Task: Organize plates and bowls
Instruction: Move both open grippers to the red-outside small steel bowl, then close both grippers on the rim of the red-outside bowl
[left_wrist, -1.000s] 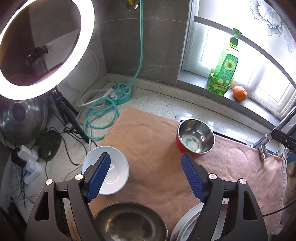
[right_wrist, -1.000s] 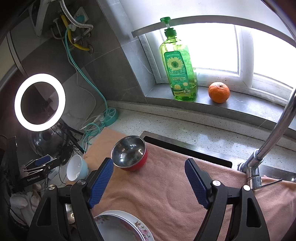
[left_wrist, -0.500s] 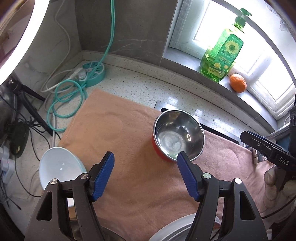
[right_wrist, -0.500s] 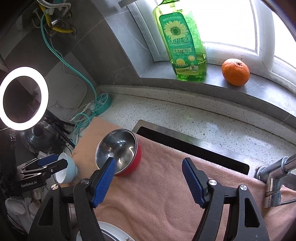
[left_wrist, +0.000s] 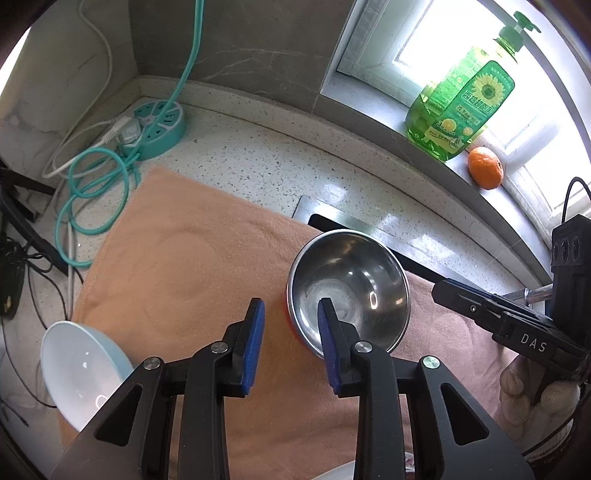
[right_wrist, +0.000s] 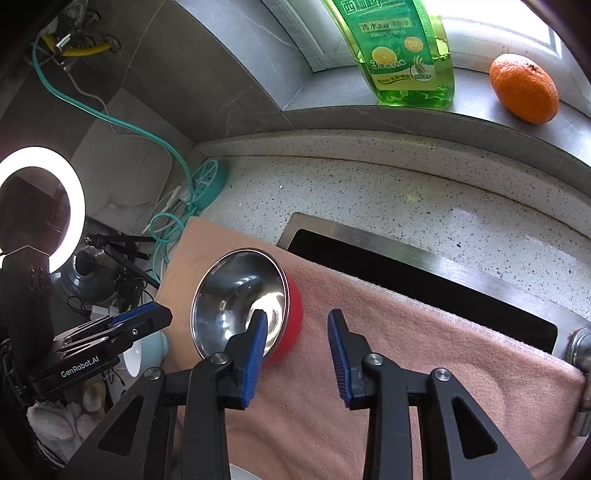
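While both claws gape astride red bowl (left_wrist: 349, 291) rim, white bowl (left_wrist: 79, 363) sits left.

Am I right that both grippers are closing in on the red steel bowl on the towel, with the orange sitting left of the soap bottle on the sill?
Not quite: the orange sits right of the soap bottle, as the right wrist view shows. The rest stands.

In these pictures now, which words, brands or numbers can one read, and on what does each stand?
"DAS": on the right claw's black body.
"GenRobot.AI": on the left claw's black body.
"3": on the green soap bottle label; its Chinese print and the small lines under it are too fine for me to read surely.
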